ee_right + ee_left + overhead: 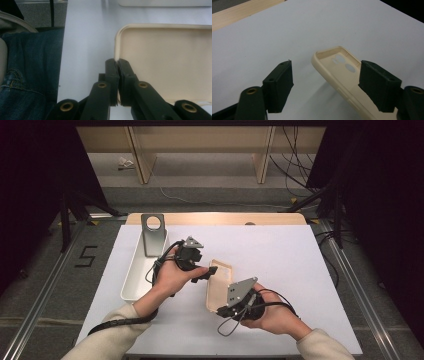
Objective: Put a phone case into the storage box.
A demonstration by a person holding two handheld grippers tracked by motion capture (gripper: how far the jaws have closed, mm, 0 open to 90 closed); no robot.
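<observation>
A white-topped bench [300, 285] with a pale wooden far edge stands on grey carpeted floor [30, 285], where a black "5" [86, 256] is marked. Beyond it, light wooden shelving [200, 145], black curtains [385, 195] and loose cables [295, 170].

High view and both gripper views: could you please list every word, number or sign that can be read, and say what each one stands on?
"5": a dark digit marked on the grey floor left of the table.
Phone case: no print can be seen on it.
White tray and metal stand: no lettering can be seen on them.
Both grippers: no readable marks.
</observation>
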